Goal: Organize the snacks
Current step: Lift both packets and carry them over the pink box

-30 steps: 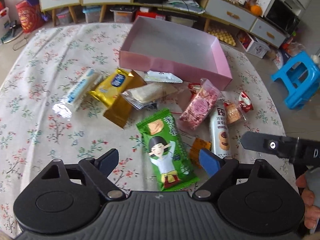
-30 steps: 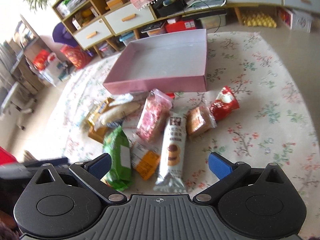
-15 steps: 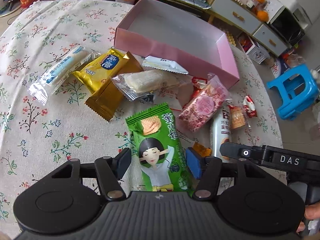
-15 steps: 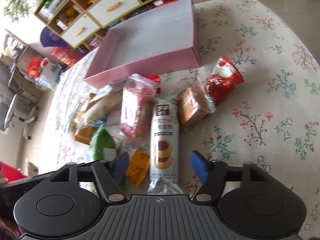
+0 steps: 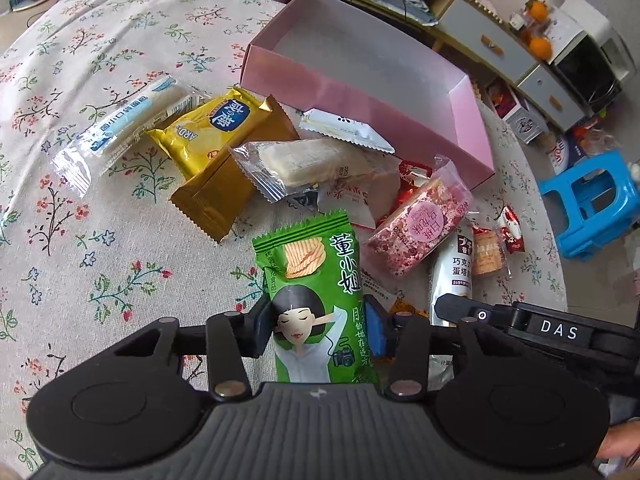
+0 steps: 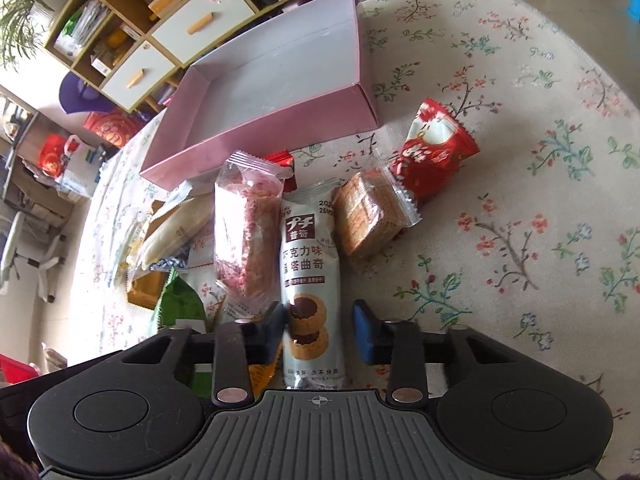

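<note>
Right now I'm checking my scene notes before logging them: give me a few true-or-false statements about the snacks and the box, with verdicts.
The pink box holds no snacks. True.
The green packet lies inside the box. False: it lies on the tablecloth, outside the box.
The red packet lies beside the clear-wrapped wafer. True.
The white tart packet stands upright. False: it lies flat.
The stool is red. False: it is blue.
</note>
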